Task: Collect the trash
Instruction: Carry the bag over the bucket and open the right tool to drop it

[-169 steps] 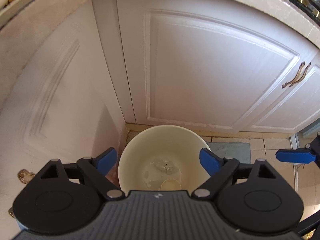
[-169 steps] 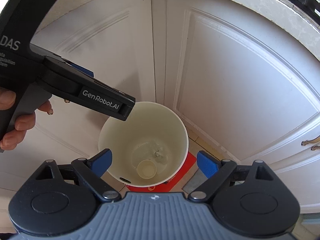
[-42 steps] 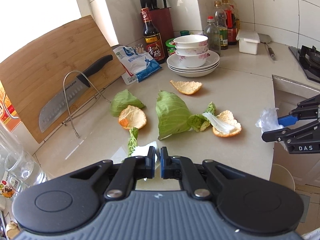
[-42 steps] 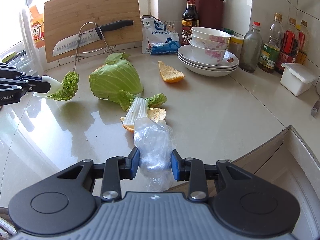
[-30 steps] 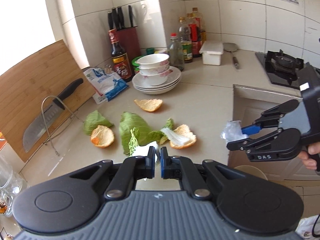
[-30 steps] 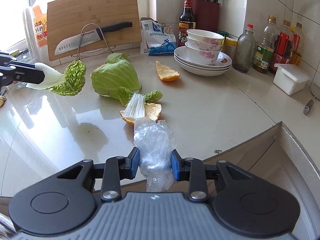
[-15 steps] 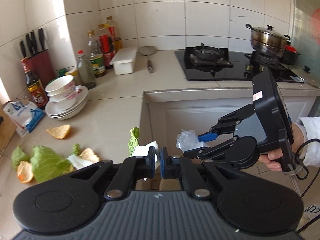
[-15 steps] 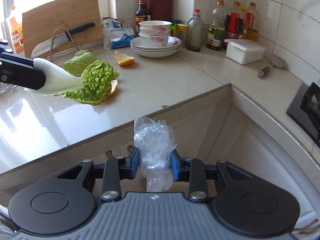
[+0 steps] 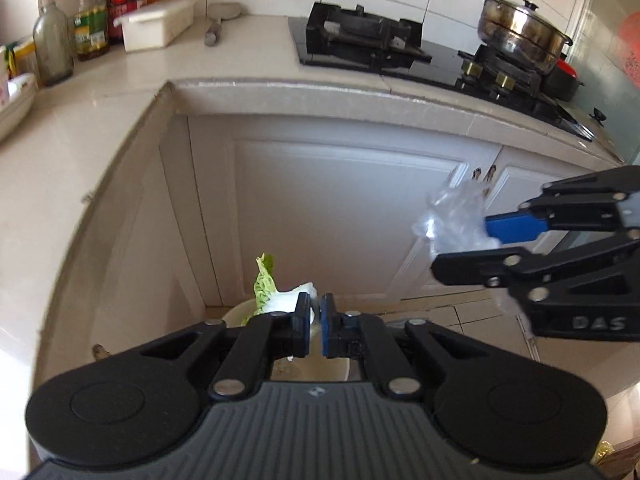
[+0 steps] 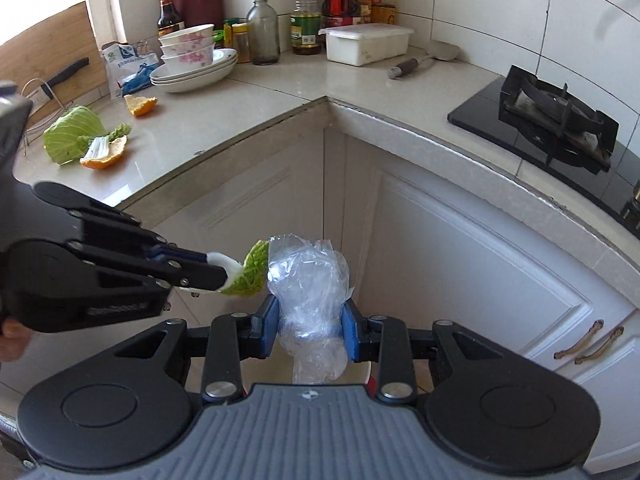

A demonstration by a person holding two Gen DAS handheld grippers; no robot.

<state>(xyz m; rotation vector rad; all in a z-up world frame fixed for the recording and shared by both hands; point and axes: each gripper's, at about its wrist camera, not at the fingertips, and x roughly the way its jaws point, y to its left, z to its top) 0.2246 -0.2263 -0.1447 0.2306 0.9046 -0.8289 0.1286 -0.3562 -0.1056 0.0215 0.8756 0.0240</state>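
The left gripper (image 9: 315, 322) pinches a cabbage leaf (image 9: 269, 294) by its white stalk, above the pale rim of a bin (image 9: 236, 314) at the foot of white cabinet doors (image 9: 332, 216). At right, the right gripper (image 9: 476, 240) clamps crumpled clear plastic (image 9: 452, 218). A pot (image 9: 520, 36) sits on the stove (image 9: 400, 48) behind.

Green-and-white cabbage leaf (image 10: 248, 270), clear plastic wrap (image 10: 308, 280), perhaps cream bin (image 9: 236, 314)

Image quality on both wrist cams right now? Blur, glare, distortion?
Left wrist: strong fisheye bends the counter edge; slight motion smear on the bottles; steel pot shows highlights. Right wrist: sharper; window glare washes out the upper left; crumpled plastic glints; cabbage leaf crisp.
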